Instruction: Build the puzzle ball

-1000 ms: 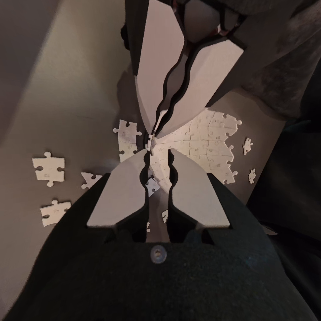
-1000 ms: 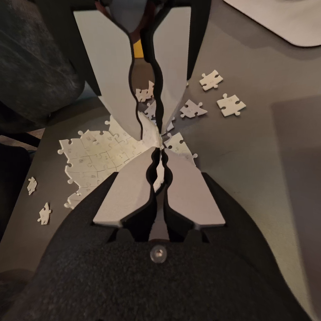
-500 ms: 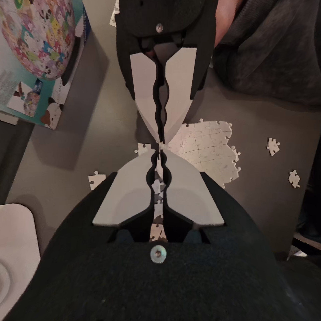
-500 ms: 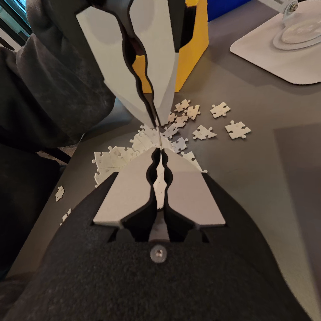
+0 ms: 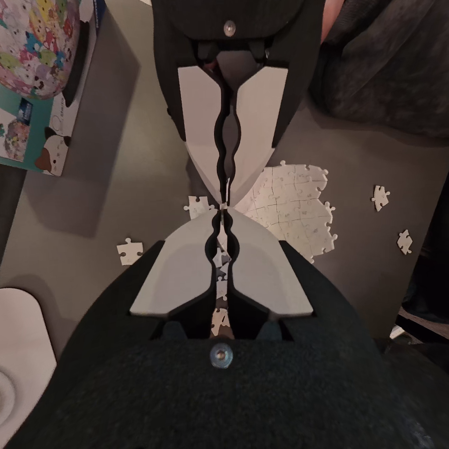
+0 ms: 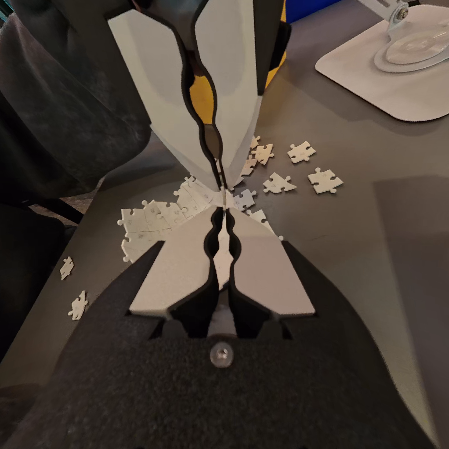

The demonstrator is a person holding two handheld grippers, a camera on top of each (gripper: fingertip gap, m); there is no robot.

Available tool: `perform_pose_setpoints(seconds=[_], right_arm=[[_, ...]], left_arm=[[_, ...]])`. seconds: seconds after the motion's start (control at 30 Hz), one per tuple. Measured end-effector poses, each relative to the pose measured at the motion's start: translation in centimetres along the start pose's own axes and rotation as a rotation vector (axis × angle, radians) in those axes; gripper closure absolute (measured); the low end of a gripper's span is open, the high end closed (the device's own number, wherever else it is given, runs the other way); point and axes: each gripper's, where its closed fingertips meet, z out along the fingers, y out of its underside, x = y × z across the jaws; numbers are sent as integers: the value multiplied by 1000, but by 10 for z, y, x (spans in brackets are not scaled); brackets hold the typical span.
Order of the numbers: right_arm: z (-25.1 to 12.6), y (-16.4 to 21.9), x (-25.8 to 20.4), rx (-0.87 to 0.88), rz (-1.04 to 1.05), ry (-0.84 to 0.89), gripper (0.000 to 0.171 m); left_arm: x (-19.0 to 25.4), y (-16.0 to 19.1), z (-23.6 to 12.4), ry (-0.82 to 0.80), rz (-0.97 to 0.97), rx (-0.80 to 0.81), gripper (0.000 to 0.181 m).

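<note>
L tongs (image 5: 222, 216) | tip-to-tip w/ R tongs (image 6: 224, 211) | both pinch piece (image 5: 223, 206)

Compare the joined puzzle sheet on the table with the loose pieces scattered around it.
The joined puzzle sheet is many pieces interlocked into one broad patch; the loose pieces lie single and apart. The sheet sits in one spot beneath the gripper tips, while the loose pieces are spread on both sides of it. The sheet is partly hidden by the grippers; several loose pieces show whole. Both are pale, blank side up, on the grey table.
</note>
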Motion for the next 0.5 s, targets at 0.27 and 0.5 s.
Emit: perform_pose_setpoints(seconds=[0.27,0.5], right_arm=[[-18,-13,4,67,-47,52,166],[-15,-10,2,56,-46,32,167]], left_arm=[[1,3,7,11,-23,1,180],[8,-3,10,51,-11,31,180]])
